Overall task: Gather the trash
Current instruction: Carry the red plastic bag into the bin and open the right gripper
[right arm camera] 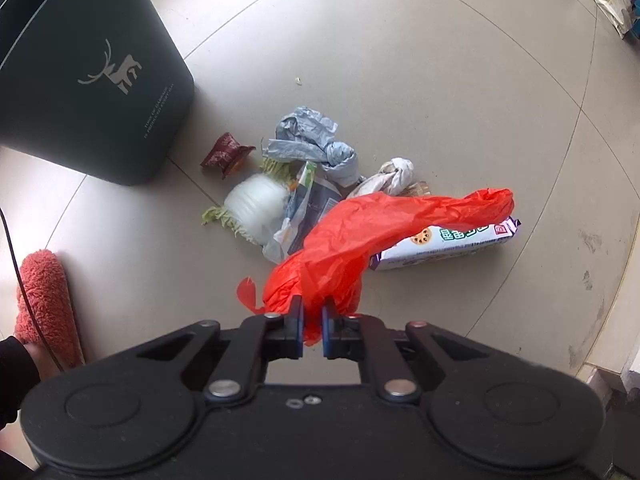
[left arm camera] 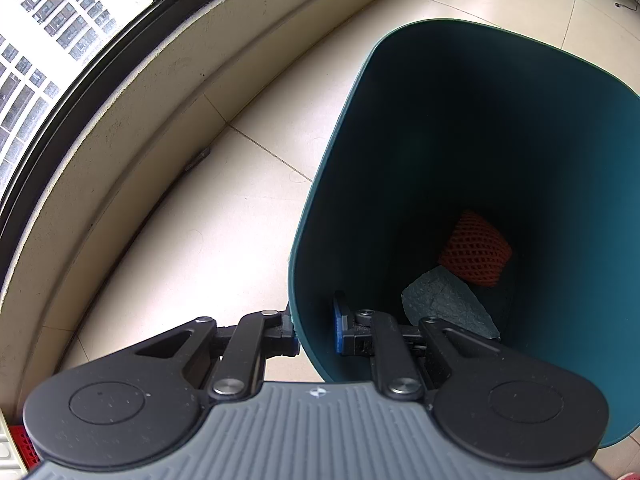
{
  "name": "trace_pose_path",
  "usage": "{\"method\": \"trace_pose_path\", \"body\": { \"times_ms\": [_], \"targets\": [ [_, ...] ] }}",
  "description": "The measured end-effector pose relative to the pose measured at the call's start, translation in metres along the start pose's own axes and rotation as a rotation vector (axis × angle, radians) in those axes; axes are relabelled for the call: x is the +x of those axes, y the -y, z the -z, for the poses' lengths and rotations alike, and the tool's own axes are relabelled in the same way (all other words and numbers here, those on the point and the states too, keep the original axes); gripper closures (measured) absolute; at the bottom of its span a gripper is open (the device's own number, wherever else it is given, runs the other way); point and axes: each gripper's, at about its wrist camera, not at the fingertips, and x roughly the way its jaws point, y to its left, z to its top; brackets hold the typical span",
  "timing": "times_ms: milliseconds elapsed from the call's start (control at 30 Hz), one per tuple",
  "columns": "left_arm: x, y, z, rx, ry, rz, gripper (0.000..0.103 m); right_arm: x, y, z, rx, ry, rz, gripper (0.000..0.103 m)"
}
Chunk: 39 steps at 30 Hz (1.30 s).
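The right gripper [right arm camera: 313,322] is clamped on a red plastic bag [right arm camera: 360,236], which trails from its fingers out over the litter on the tiled floor [right arm camera: 440,80]. Just under the bag lies a white and purple snack box [right arm camera: 452,242], with a piece of cabbage [right arm camera: 252,208], a crumpled grey bag [right arm camera: 312,140], a knotted white bag [right arm camera: 394,174] and a small brown wrapper [right arm camera: 226,152] beyond it. Further left stands the dark green bin [right arm camera: 80,80], a deer printed on its side. The left gripper [left arm camera: 316,330] pinches the bin's near rim, one finger inside and one outside. Down in the bin sit an orange foam net [left arm camera: 476,254] and a grey scrap [left arm camera: 444,304].
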Motion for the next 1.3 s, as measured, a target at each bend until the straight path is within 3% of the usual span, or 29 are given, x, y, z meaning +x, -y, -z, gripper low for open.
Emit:
{"method": "trace_pose_path", "body": {
  "times_ms": [100,267,533,767,1000,1300],
  "targets": [
    [0.001,-0.001,0.000,-0.002,0.001,0.005,0.089,-0.037,-0.019,-0.012,-0.066,0.124,0.018,0.096],
    [0.001,-0.004,-0.001,-0.004,-0.001,0.013,0.089,-0.099,-0.054,-0.053,-0.132,0.318,-0.059,0.096],
    [0.001,-0.007,0.000,-0.002,0.002,0.023,0.089,-0.137,-0.119,-0.106,-0.269,0.442,-0.177,0.096],
    [0.000,-0.009,0.002,0.000,0.009,0.032,0.089,-0.105,-0.179,-0.135,-0.380,0.458,-0.150,0.096],
    [-0.002,-0.008,0.005,0.007,0.022,0.032,0.089,-0.043,-0.216,-0.160,-0.437,0.358,-0.124,0.096],
    [-0.001,-0.010,0.007,0.007,0.023,0.046,0.089,0.018,-0.231,-0.168,-0.489,0.225,-0.110,0.097]
  ]
}}
